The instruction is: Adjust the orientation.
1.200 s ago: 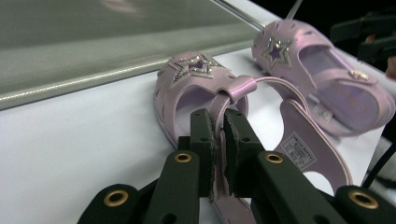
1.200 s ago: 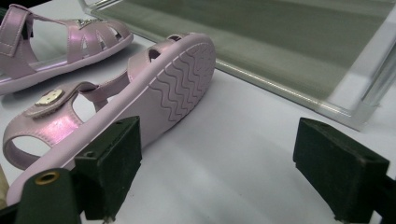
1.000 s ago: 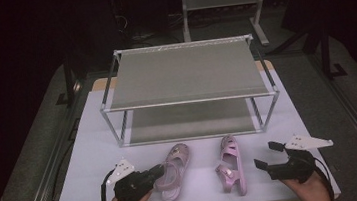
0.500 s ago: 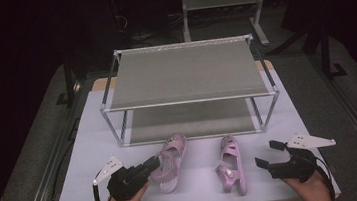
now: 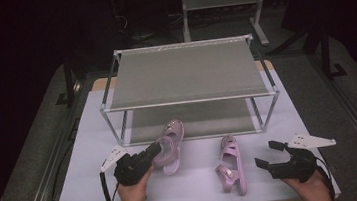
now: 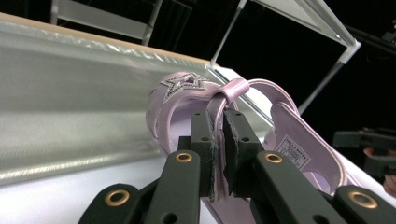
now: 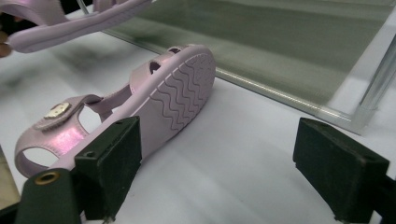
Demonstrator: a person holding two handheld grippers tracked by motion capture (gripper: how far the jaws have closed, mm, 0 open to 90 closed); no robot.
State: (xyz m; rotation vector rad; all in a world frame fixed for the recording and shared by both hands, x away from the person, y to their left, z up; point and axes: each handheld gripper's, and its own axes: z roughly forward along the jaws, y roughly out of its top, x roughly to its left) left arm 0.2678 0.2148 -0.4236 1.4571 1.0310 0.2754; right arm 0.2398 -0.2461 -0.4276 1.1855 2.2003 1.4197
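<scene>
Ref. landmark: the shoe rack, a two-tier metal frame at mid-table.

1. Your left gripper has its jaws closed tight on a strap of the left sandal. In the left gripper view the two pads pinch the strap w/ no visible gap. The sandal hangs off the table, toe end pointing toward the rack's lower shelf, star trim toward the rack.

2. Key relation: the held sandal sits just in front of the rack's lower opening, left of centre. Its long axis runs roughly front-to-back, slightly angled, toe nearest the shelf. Likely next move is a forward push along that axis, under the top shelf. Keep the sole level so the toe clears the front rail.

3. Your right gripper is wide open and holds nothing. It rests near the table's front edge, well short of the rack's right front leg.

4. The second sandal lies on its side on the table, in front of the rack, right of centre, sole facing your right gripper. Its long axis also runs approx. front-to-back. It lies just left of the right gripper, so that hand is the nearer one for it.

5. Judgement: the heel strap looks like the easiest grip point.
</scene>
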